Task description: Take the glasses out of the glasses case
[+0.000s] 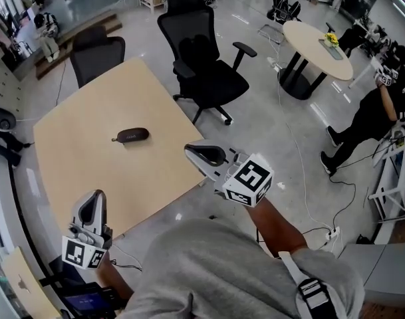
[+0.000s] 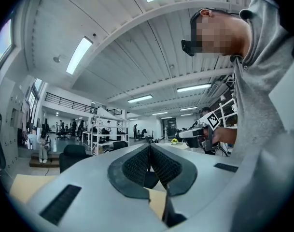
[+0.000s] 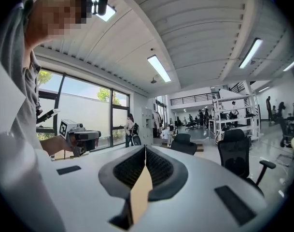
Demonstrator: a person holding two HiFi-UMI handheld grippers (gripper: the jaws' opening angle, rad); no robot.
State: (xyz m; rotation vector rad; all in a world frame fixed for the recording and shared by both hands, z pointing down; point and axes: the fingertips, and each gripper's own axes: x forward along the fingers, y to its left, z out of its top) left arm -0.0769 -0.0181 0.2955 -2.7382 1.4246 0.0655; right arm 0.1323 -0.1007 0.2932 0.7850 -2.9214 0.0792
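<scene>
Big office room, with a light wooden desk in the middle and black chairs behind it. One small dark glasses case lies on the desk, all alone. Its lid looks shut, so the glasses inside cannot be seen.

The left claw hangs at the near edge of the desk. Its two jaws are pressed together with nothing between them. The right claw hangs by the desk's right edge, and its jaws are pressed together too, with nothing in them. Both are well apart from the case.

I think no part of the job is done yet. The case looks smooth and round, so it could slide away if a claw pushes it from one side only. Closed jaws would just bump it, so they must open first. If the lid pops up fast, the glasses could fall out.
</scene>
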